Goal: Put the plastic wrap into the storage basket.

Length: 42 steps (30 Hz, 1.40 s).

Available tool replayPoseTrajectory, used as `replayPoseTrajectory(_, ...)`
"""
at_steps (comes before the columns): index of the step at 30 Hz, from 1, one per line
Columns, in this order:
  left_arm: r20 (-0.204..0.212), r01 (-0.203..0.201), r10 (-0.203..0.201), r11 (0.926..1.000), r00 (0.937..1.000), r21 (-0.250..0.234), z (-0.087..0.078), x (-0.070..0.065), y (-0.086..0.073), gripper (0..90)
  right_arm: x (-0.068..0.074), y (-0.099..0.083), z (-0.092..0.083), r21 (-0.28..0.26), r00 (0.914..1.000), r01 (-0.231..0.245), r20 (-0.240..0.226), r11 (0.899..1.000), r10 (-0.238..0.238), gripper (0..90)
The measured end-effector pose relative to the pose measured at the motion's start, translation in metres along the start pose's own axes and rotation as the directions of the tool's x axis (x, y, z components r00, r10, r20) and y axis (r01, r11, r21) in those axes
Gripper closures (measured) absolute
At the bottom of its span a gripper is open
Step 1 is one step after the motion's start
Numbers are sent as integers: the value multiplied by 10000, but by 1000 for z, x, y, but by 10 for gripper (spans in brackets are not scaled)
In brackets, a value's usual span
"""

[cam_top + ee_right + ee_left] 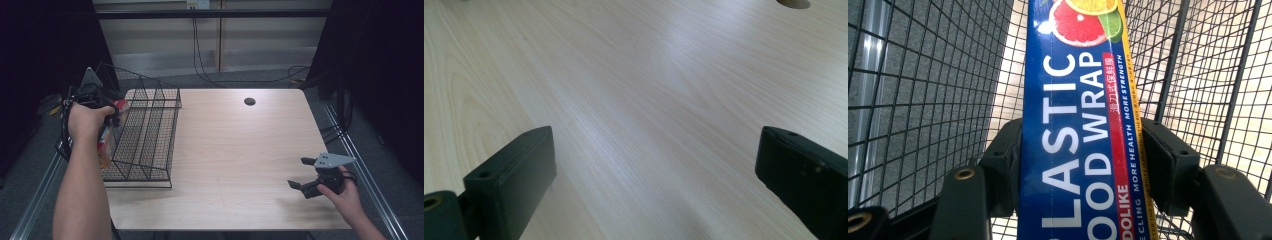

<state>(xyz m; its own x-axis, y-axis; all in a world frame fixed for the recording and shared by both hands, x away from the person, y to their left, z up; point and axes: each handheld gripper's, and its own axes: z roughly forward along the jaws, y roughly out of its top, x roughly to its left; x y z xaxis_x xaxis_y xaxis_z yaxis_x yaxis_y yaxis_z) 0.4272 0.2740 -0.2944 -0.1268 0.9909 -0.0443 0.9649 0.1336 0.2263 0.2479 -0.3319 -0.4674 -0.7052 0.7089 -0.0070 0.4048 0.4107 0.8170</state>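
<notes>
A long blue box of plastic food wrap [1080,130], with citrus fruit printed at its far end, is clamped between the two jaws of my left gripper [1080,150]. In the high view the left gripper [102,117] is held over the left side of a black wire basket [150,135], and the box [104,147] hangs down inside the basket's left wall. My right gripper [301,172] stands open low over the table's right front part, jaws wide apart with bare wood between them [654,150].
The wire basket stands on the left part of the light wooden table [235,150]. A dark cable hole [249,101] lies near the table's far edge. Cables run along the floor behind the table. Metal rails flank both table sides.
</notes>
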Motion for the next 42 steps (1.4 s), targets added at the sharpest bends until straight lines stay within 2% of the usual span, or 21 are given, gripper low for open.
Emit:
replayPoseTrajectory(1,-29,-76,76,10000,10000,23,0,1,0,411,0,0,0,-2,10000,-5,8,10000,5,27)
replayPoseTrajectory(5,-40,118,-118,9999,9999,111,1,0,1,409,0,0,0,10,10000,8,9,10000,-8,27)
replayPoseTrajectory(7,-94,-101,102,9998,9999,159,0,2,2,406,0,0,0,-4,10000,2,6,10000,-2,27)
replayPoseTrajectory(8,-64,175,-175,9998,9998,3,0,1,2,403,0,0,0,0,10000,5,3,10000,-5,27)
replayPoseTrajectory(9,-42,90,-90,10000,10000,-32,-2,3,2,398,0,0,0,-1,10000,7,5,10000,-7,27)
replayPoseTrajectory(11,-6,238,-239,9977,9997,-631,-10,5,3,383,0,0,0,-1,10000,8,7,10000,-8,27)
replayPoseTrajectory(12,253,195,-176,9968,9995,-781,-16,5,3,386,0,0,0,-8,10000,1,-2,10000,-1,27)
replayPoseTrajectory(13,340,162,-139,9975,9993,-687,-17,5,3,389,0,0,0,-6,10000,4,11,10000,-4,26)
replayPoseTrajectory(17,422,156,-121,9964,9990,-829,-21,1,2,368,0,1,1,1,10000,44,-20,10000,-44,27)
replayPoseTrajectory(18,429,-9,46,9964,9991,-845,-22,0,1,367,0,1,1,-4,10000,53,-42,10000,-53,27)
replayPoseTrajectory(23,982,-69,181,9935,9950,-1133,-26,-12,0,308,0,0,-1,-41,10000,13,8,10000,-13,27)
replayPoseTrajectory(24,1038,-138,265,9925,9943,-1213,-27,-14,0,307,0,0,-1,-11,9999,12,-111,10000,-12,27)
replayPoseTrajectory(25,1062,-141,276,9919,9940,-1260,-28,-17,0,303,0,0,-1,-11,10000,8,-21,10000,-8,27)
replayPoseTrajectory(27,1317,-163,346,9903,9907,-1378,-30,-22,-1,292,0,0,-2,-41,10000,-15,-65,10000,15,27)
replayPoseTrajectory(30,1484,-450,690,9862,9865,-1595,-33,-31,-2,263,1,0,-3,-46,10000,11,-3,10000,-11,27)
replayPoseTrajectory(33,1692,-468,763,9840,9826,-1720,-34,-40,-2,239,1,1,-2,-66,10000,45,-26,10000,-45,27)
replayPoseTrajectory(34,1775,-629,928,9839,9797,-1671,-34,-43,-2,238,1,1,-2,-61,10000,46,-31,10000,-46,27)
replayPoseTrajectory(38,2029,-676,1040,9816,9737,-1785,-31,-57,-1,231,1,0,-2,-20,9999,81,-114,10000,-82,27)
replayPoseTrajectory(41,2333,-798,1220,9799,9647,-1826,-29,-65,-1,228,2,0,-2,-15,9998,134,-148,9999,-135,27)
replayPoseTrajectory(42,2384,-768,1198,9803,9637,-1819,-28,-69,-2,229,2,0,-2,-37,9999,142,-83,9999,-142,26)
